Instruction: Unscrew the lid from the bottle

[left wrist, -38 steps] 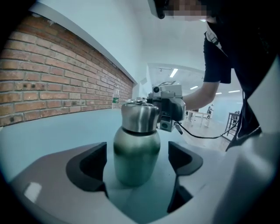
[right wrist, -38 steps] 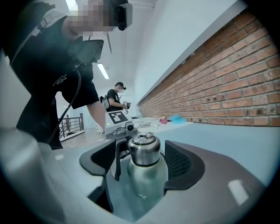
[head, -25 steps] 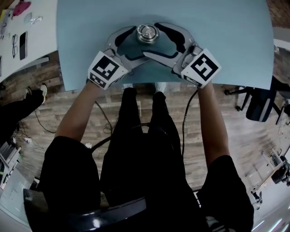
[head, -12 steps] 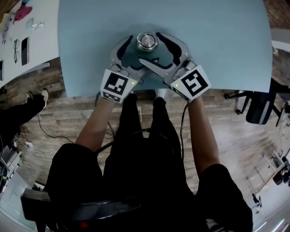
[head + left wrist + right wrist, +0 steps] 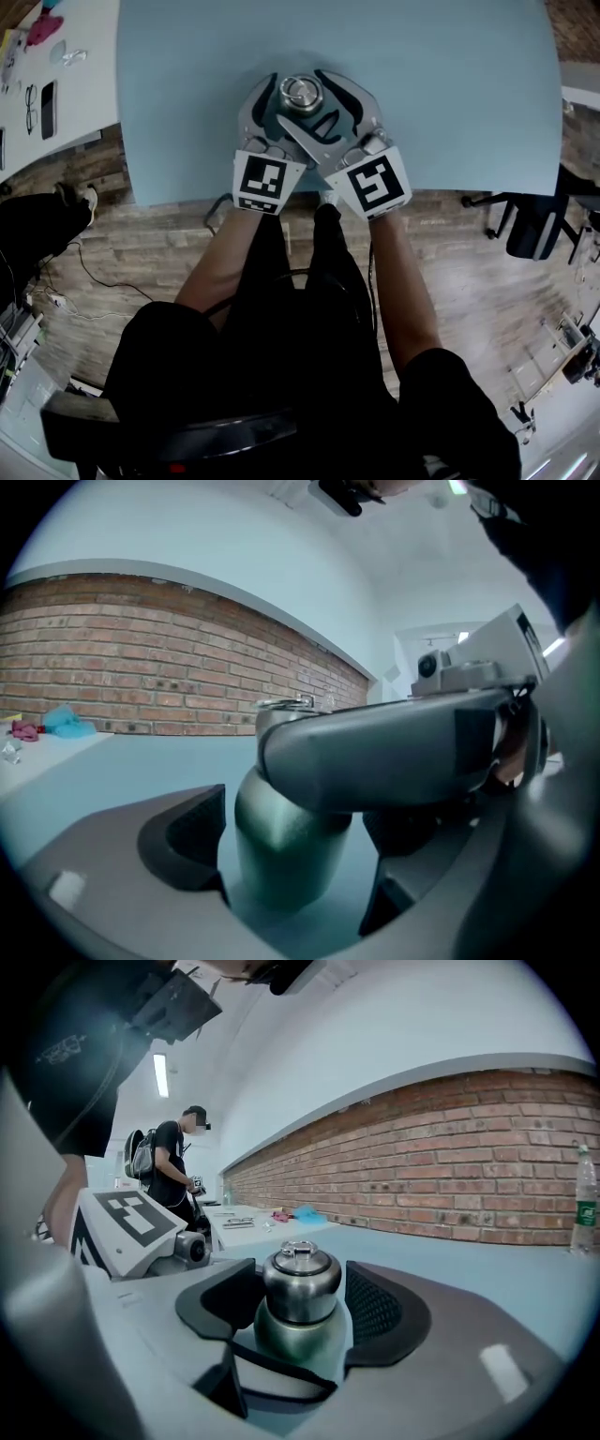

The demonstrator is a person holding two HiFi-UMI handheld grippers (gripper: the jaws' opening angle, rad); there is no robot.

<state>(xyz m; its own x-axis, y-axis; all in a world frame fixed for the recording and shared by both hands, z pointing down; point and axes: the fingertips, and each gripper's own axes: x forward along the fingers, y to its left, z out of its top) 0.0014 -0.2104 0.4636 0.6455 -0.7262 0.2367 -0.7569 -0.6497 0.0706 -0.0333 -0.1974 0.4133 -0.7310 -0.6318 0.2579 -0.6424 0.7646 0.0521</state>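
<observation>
A dark green bottle (image 5: 281, 841) with a steel lid (image 5: 302, 92) stands upright near the front edge of the pale blue table (image 5: 450, 84). My left gripper (image 5: 289, 105) reaches round the bottle's body low down. Its pads (image 5: 187, 832) stand a little off the body, with a gap showing on the right side. My right gripper (image 5: 300, 1302) crosses above it at lid (image 5: 300, 1283) height. Its jaws have just been closing, and the lid sits between the pads (image 5: 380, 1302) with only thin gaps left. The right jaw (image 5: 394, 752) hides the lid in the left gripper view.
The table's front edge (image 5: 441, 187) runs just behind both marker cubes. A white table (image 5: 66, 94) at the left holds a phone, glasses and small items. An office chair (image 5: 536, 216) stands at the right. A person (image 5: 173, 1171) stands far off, and a plastic bottle (image 5: 583, 1199) stands by the brick wall.
Both grippers have swung inward, so their marker cubes now sit almost side by side. The right jaws have narrowed round the lid. The bottle has stayed in place.
</observation>
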